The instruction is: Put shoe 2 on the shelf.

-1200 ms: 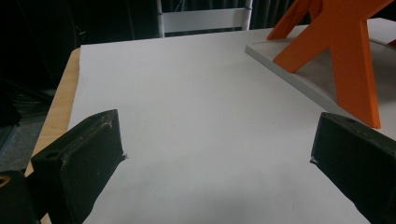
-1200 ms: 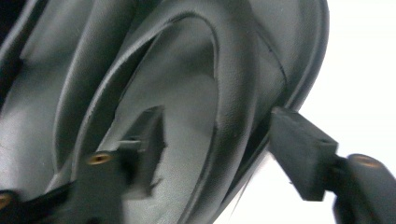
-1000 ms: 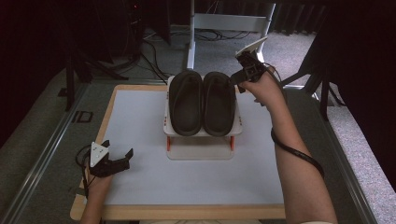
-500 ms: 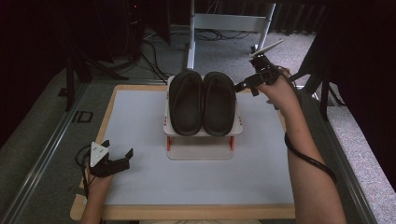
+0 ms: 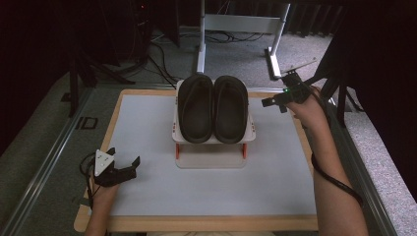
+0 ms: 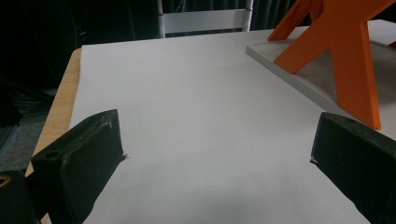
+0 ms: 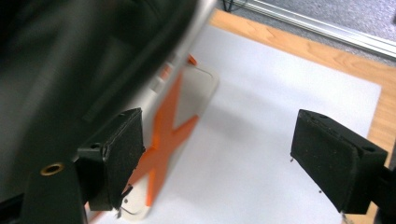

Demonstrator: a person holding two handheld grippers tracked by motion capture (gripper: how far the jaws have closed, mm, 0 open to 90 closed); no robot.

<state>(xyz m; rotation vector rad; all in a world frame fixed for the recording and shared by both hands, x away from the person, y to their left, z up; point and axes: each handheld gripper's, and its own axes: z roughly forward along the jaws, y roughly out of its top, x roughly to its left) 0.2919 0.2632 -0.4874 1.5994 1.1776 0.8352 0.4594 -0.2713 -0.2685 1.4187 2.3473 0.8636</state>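
Currently the right gripper [image 5: 273,102], jaws just opened wide and empty, hangs beside the right slipper [image 5: 230,108] on the white rack [image 5: 212,139] mid-table. Slippers' long axes run away from the person; the open, empty left gripper [image 5: 129,166] is farther.

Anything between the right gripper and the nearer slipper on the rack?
Nothing: in the high view, bare white table surface separates the open right gripper from the right slipper on its rack.
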